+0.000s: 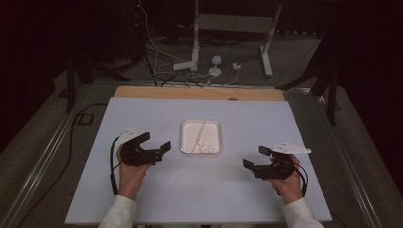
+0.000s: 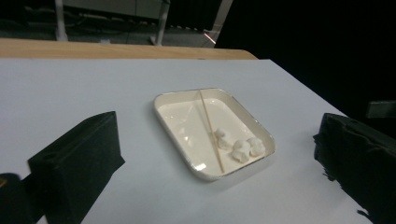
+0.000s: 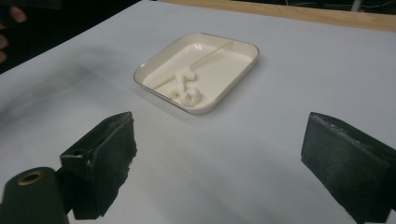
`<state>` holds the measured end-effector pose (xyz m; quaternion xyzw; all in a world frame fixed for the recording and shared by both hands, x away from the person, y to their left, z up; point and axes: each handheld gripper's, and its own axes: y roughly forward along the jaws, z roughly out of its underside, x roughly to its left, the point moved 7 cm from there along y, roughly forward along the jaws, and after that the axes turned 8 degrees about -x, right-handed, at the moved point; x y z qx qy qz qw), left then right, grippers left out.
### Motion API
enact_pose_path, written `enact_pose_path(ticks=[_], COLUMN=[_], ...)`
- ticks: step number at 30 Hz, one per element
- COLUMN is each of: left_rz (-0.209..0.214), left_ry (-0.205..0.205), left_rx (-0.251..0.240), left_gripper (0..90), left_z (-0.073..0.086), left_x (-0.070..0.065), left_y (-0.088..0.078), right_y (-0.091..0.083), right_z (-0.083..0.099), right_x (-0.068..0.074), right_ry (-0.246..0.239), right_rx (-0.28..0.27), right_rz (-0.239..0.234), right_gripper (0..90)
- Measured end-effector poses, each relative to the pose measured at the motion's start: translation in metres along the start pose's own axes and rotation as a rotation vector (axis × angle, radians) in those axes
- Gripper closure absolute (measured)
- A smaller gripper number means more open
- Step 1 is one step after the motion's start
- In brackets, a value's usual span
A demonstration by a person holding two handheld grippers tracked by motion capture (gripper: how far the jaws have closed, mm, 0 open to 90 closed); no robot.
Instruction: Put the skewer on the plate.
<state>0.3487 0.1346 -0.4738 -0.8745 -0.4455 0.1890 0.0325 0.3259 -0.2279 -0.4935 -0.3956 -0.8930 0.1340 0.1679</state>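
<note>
Risk at this stage centres on the shallow cream tray (image 1: 201,137) at the middle of the high view, which holds a thin wooden skewer (image 2: 211,131) lying lengthwise and three small white lumps (image 2: 241,147) clustered at its near end. Both tongs stand wide open and grip nothing: the left gripper (image 1: 156,142) sits left of the tray, the right gripper (image 1: 256,158) at lower right, each well apart from it. Because the skewer is slender and lies flat against the tray floor, broad black pads would likely slide over it or pinch the rim instead; a push from one side alone could skate the light tray across the smooth sheet. The soft-looking lumps might deform or roll if squeezed off-centre. The work surface is a pale blue-grey board (image 1: 142,199) laid on a wooden table (image 1: 142,91), whose edge shows along the top. Beyond lies a dim room with grey flooring, white stand legs (image 1: 266,52) and loose cables (image 1: 161,71) in the upper half.
</note>
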Motion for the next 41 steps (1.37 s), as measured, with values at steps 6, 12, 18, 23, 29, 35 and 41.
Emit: enact_pose_path(ticks=[6,12,18,23,29,35,41], left_rz=[-0.039,-0.063,-0.091,-0.099,-0.112,-0.110,-0.112], left_ry=[0.041,0.070,0.072,0.070,0.068,0.056,0.055], left_rx=[-0.065,-0.083,-0.113,-0.116,-0.108,-0.101,-0.102], left_gripper=[0.5,0.5,0.5,0.5,0.5,0.5,0.5], left_z=[0.002,0.011,0.016,0.020,0.025,0.029,0.029], left_x=[0.009,0.016,0.023,0.027,0.034,0.035,0.034], left_y=[-0.031,-0.047,-0.061,-0.068,-0.070,-0.067,-0.068], right_y=[-0.007,-0.012,-0.018,-0.021,-0.024,-0.025,-0.027], right_z=[0.010,0.015,0.015,0.015,0.011,0.013,0.015], right_x=[-0.009,-0.013,-0.018,-0.022,-0.027,-0.029,-0.029], right_ry=[0.028,0.024,0.031,0.032,0.015,0.005,0.012], right_rx=[-0.010,-0.019,-0.041,-0.061,-0.098,-0.098,-0.095], right_rz=[0.008,0.005,0.003,0.021,0.058,0.079,0.075], right_gripper=[6.3,2.3,0.5,0.0,0.0,0.0,0.0])
